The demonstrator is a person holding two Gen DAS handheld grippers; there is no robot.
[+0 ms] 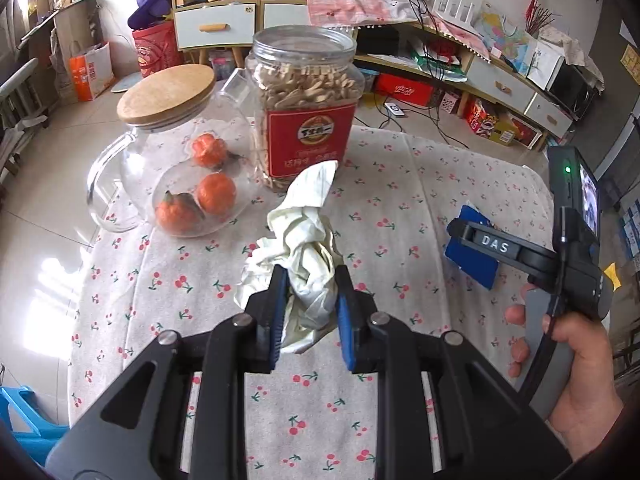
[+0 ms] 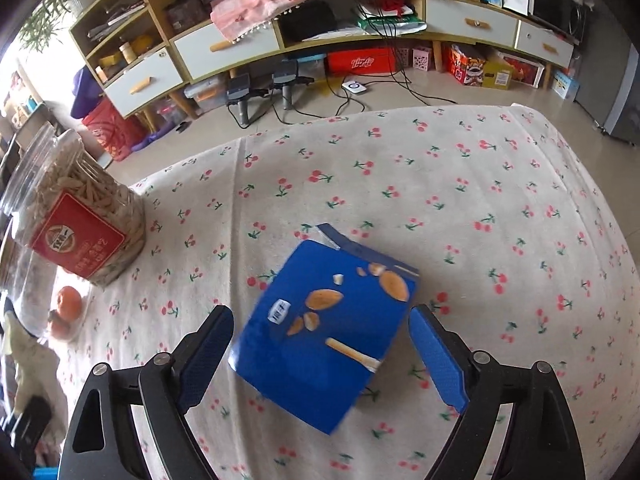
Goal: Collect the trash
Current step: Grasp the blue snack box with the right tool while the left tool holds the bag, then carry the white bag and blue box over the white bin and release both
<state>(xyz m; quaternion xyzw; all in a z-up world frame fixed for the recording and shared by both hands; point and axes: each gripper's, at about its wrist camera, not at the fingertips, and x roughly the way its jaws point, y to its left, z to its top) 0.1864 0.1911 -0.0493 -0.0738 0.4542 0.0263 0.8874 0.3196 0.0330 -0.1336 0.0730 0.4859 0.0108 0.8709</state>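
While my left gripper (image 1: 310,294) stays out of nothing and clamps tight on the crumpled white tissue (image 1: 298,248), lifted above the near middle of the cherry-print tablecloth (image 1: 420,184), the seed jar (image 1: 306,108) stands just beyond it. To the right, my right gripper (image 2: 322,354) hangs unclenched, its jaws wide either side of the blue snack box (image 2: 320,332) lying flat on the cloth, pads apart from it.
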